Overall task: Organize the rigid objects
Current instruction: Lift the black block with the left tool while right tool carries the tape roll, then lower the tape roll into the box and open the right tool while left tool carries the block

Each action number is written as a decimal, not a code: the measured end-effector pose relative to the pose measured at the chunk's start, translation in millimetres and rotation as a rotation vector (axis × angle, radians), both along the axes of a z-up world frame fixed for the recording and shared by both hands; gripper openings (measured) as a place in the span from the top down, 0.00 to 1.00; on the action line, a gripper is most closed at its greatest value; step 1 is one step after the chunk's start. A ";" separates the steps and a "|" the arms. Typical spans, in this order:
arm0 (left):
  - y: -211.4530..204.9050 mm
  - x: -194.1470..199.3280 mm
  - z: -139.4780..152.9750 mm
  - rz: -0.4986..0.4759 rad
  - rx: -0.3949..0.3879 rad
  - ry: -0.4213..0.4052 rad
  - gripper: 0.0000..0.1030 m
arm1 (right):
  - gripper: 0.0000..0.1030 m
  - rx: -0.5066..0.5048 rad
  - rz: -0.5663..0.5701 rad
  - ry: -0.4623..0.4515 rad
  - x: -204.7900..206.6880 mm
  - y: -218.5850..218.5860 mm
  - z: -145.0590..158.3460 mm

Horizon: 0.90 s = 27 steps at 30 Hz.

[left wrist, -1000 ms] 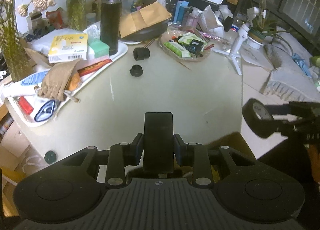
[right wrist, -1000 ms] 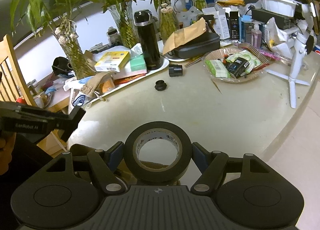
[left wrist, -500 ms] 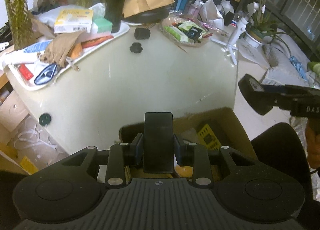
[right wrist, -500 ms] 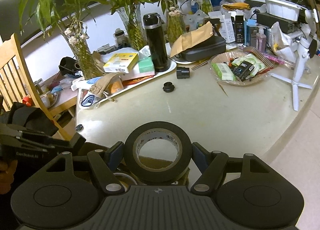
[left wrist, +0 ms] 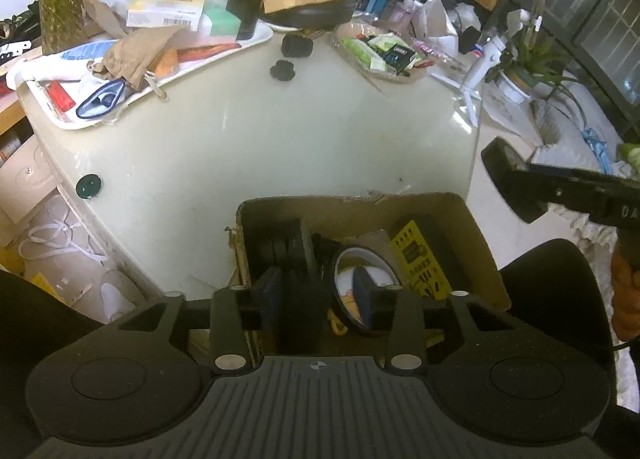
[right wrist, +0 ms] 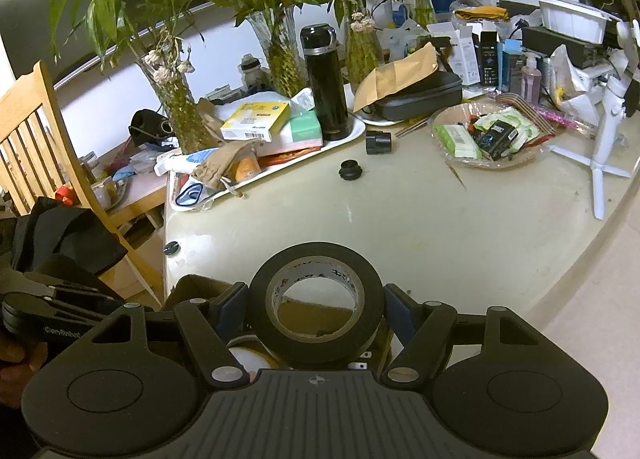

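In the left wrist view my left gripper (left wrist: 318, 293) hangs over an open cardboard box (left wrist: 472, 227) below the table edge. Its jaws are opening. The flat black slab (left wrist: 300, 311) it carried sits low between them, leaning toward the left finger and clear of the right pad. My right gripper (right wrist: 315, 307) is shut on a roll of black tape (right wrist: 316, 257), held upright above the box (right wrist: 192, 287). That tape (left wrist: 516, 183) also shows edge-on at the right of the left wrist view. Two small black caps (left wrist: 297, 46) (left wrist: 282, 70) lie on the table.
The box holds a yellow device (left wrist: 420, 259), a round shiny dish (left wrist: 360, 263) and dark items. A crowded white tray (left wrist: 72, 123), a black flask (right wrist: 324, 87), a glass dish of packets (right wrist: 492, 135), a white tripod (right wrist: 604, 131) and plant vases line the table's far side. A wooden chair (right wrist: 36, 131) stands left.
My left gripper drew back from above the table to over the box, and its jaws spread. The black slab has dropped lower between them. The right gripper still holds the tape, nearly still.
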<state>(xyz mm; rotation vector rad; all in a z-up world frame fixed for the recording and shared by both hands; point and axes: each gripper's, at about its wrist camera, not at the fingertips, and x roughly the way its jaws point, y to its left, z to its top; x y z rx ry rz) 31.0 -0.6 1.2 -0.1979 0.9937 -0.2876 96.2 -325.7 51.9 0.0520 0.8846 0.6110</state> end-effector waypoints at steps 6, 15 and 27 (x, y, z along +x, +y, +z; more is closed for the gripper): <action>-0.3 -5.1 7.2 -0.009 0.037 -0.040 0.60 | 0.27 -0.005 0.005 0.014 -6.0 0.5 -5.0; -10.6 -14.7 11.9 -0.064 0.160 -0.146 0.60 | 0.27 -0.011 0.019 0.041 -14.2 3.8 -14.4; -6.5 -19.4 10.9 -0.047 0.169 -0.207 0.46 | 0.27 0.000 0.065 0.073 -22.1 20.6 -23.4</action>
